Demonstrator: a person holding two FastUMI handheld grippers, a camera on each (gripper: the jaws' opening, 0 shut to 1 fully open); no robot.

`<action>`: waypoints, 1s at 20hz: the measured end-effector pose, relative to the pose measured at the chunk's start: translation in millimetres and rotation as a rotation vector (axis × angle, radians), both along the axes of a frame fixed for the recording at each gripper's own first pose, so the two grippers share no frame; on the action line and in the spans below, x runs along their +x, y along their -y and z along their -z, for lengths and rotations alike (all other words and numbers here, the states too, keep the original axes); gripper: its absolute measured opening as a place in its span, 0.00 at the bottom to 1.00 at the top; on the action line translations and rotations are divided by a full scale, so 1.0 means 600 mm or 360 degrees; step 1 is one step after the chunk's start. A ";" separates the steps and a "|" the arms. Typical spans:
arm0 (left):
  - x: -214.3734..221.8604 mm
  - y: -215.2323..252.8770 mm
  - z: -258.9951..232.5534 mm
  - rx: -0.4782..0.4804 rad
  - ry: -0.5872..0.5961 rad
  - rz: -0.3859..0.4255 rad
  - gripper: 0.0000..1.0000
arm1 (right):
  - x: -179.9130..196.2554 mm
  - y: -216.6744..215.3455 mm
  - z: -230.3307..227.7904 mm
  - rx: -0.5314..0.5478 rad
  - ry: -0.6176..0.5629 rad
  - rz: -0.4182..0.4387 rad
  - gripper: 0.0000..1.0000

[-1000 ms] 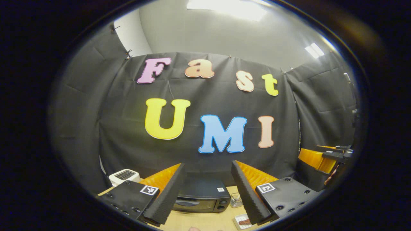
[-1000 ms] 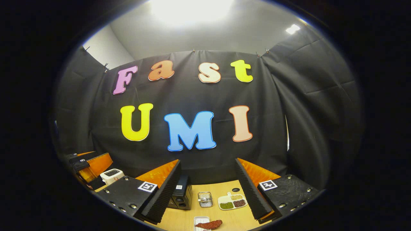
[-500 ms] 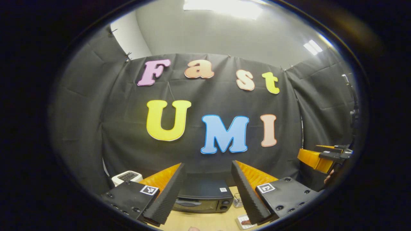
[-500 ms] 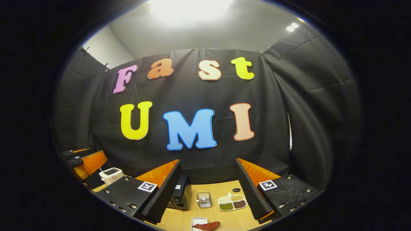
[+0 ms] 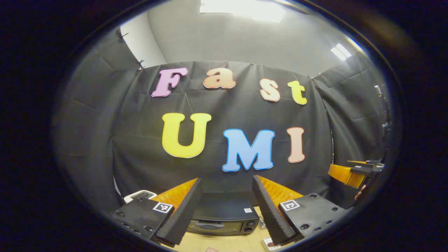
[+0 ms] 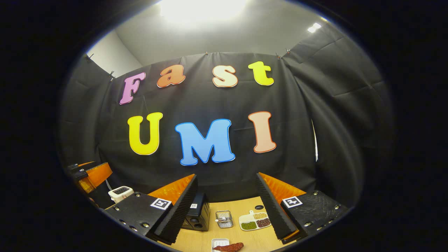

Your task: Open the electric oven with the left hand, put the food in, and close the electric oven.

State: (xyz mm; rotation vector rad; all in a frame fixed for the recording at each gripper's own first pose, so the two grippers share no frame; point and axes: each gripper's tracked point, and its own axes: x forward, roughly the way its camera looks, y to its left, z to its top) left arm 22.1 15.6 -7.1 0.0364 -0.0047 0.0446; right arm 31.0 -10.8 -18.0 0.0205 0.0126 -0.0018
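The black electric oven (image 5: 224,218) stands on the wooden table with its door closed, and it shows between the fingers of my left gripper (image 5: 226,179), which is open, empty and well short of it. In the right gripper view the oven (image 6: 197,214) is seen from its side. The food, a reddish-brown piece (image 6: 229,247), lies on a small white plate (image 6: 218,241) near the table's front. My right gripper (image 6: 226,176) hangs open and empty above and before it. A corner of that plate (image 5: 270,243) peeks out by the left gripper's right finger.
A white toaster (image 6: 120,191) sits left of the oven. A small wire basket (image 6: 224,218) and a divided dish of beans (image 6: 253,221) stand on the table (image 6: 241,206) right of the oven. The other gripper (image 5: 353,173) shows at the far right, (image 6: 92,175) at the far left.
The left gripper has drifted nearer the oven, which now looks larger and sits a little further right in its view. The right gripper has shifted slightly; both stayed open.
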 end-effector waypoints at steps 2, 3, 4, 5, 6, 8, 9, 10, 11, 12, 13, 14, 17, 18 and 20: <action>0.018 -0.014 0.032 -0.0024 -0.0065 0.0002 1.00 | 0.001 -0.005 0.010 -0.0012 -0.0022 0.0005 0.99; 0.027 -0.019 0.052 -0.0036 -0.0100 0.0003 1.00 | 0.003 -0.007 0.013 -0.0015 -0.0031 0.0010 0.99; 0.040 -0.023 0.078 -0.0053 -0.0147 0.0006 1.00 | 0.004 -0.009 0.019 -0.0019 -0.0041 0.0012 0.99; 0.052 -0.028 0.105 -0.0069 -0.0202 0.0017 1.00 | 0.006 -0.011 0.025 -0.0024 -0.0051 0.0011 0.99; 0.064 -0.033 0.129 -0.0078 -0.0249 0.0020 1.00 | 0.009 -0.011 0.030 -0.0029 -0.0058 0.0010 0.99; 0.089 -0.050 0.193 -0.0067 -0.0373 0.0005 1.00 | 0.015 -0.012 0.039 -0.0039 -0.0073 0.0009 0.99; 0.103 -0.063 0.231 -0.0034 -0.0457 -0.0014 1.00 | 0.018 -0.012 0.044 -0.0044 -0.0085 0.0011 0.99; 0.117 -0.070 0.275 -0.0008 -0.0547 -0.0017 0.98 | 0.022 -0.011 0.051 -0.0046 -0.0097 0.0015 0.99; 0.126 -0.074 0.306 -0.0007 -0.0619 -0.0014 0.96 | 0.024 -0.011 0.056 -0.0048 -0.0111 0.0018 0.99; 0.136 -0.078 0.340 -0.0022 -0.0691 -0.0005 0.96 | 0.029 -0.010 0.065 -0.0056 -0.0128 0.0022 0.99; 0.148 -0.081 0.369 -0.0035 -0.0745 -0.0008 0.96 | 0.031 -0.008 0.071 -0.0067 -0.0144 0.0026 0.99; 0.154 -0.088 0.389 -0.0041 -0.0781 -0.0019 1.00 | 0.035 -0.005 0.077 -0.0077 -0.0157 0.0030 0.99; 0.187 -0.105 0.436 -0.0036 -0.0848 -0.0035 0.96 | 0.047 0.002 0.088 -0.0099 -0.0189 0.0050 0.99; 0.198 -0.109 0.449 -0.0037 -0.0869 -0.0036 0.96 | 0.049 0.005 0.091 -0.0102 -0.0196 0.0058 0.99; 0.215 -0.115 0.481 -0.0050 -0.0921 -0.0046 0.96 | 0.055 0.010 0.095 -0.0103 -0.0206 0.0077 1.00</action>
